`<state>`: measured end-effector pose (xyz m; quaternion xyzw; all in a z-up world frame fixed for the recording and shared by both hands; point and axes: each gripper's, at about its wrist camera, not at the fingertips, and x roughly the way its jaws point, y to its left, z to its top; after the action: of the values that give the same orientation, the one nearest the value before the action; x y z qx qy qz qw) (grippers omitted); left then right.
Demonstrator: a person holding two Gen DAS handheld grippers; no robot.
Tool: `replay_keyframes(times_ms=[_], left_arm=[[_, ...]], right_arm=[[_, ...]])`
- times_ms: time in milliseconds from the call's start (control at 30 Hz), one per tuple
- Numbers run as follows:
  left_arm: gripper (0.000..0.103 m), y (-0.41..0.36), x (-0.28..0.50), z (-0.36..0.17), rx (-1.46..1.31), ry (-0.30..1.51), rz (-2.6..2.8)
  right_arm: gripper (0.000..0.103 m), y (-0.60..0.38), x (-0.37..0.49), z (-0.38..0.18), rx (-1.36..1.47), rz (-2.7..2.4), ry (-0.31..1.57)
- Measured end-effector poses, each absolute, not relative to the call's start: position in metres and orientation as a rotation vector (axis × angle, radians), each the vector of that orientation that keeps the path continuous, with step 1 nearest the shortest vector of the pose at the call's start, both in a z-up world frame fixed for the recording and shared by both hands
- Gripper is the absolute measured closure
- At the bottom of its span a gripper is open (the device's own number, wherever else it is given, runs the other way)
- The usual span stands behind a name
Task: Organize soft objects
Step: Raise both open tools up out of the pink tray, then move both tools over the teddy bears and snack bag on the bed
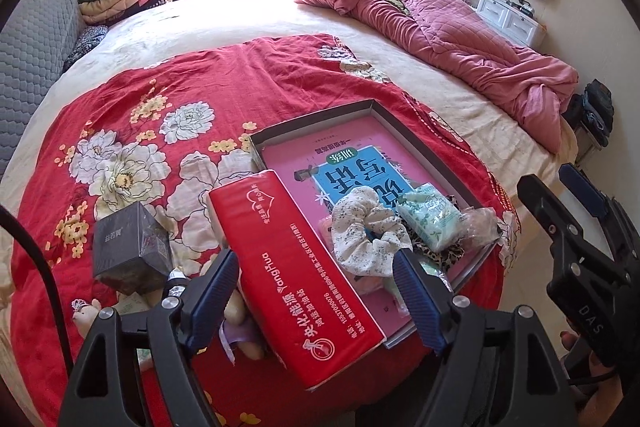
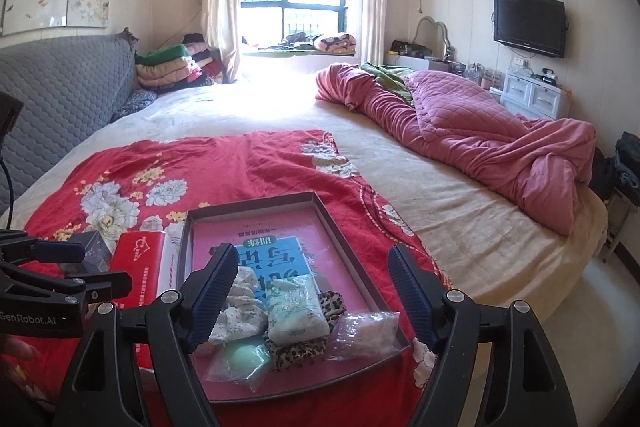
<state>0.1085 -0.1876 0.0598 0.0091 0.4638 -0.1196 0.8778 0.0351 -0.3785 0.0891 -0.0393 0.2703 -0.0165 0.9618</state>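
Left wrist view: hovering with left gripper (image 1: 316,291) open and empty over the red tissue pack (image 1: 296,279), lying half on the tray (image 1: 420,143) edge (long axis running away), nearer than right gripper (image 2: 312,299), also open.

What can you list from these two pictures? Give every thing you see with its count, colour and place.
tray: 1, dark rim, on red cloth
book: 1, pink and blue, in tray
scrunchie: 1, white floral, in tray
tissue pack: 1, pale green, in tray
red pack: 1, red, leaning on tray's edge
box: 1, dark grey, on cloth
quilt: 1, pink, far side of bed
left gripper: 1, black and blue, open
right gripper: 1, black and blue, open
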Motion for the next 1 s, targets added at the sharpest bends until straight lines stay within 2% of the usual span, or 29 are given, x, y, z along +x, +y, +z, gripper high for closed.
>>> replay_keyframes(times_ms=[1000], left_arm=[[0.021, -0.089, 0.062, 0.097, -0.027, 0.876, -0.12]], right_arm=[[0.024, -0.289, 0.006, 0.134, -0.07, 0.153, 0.457]])
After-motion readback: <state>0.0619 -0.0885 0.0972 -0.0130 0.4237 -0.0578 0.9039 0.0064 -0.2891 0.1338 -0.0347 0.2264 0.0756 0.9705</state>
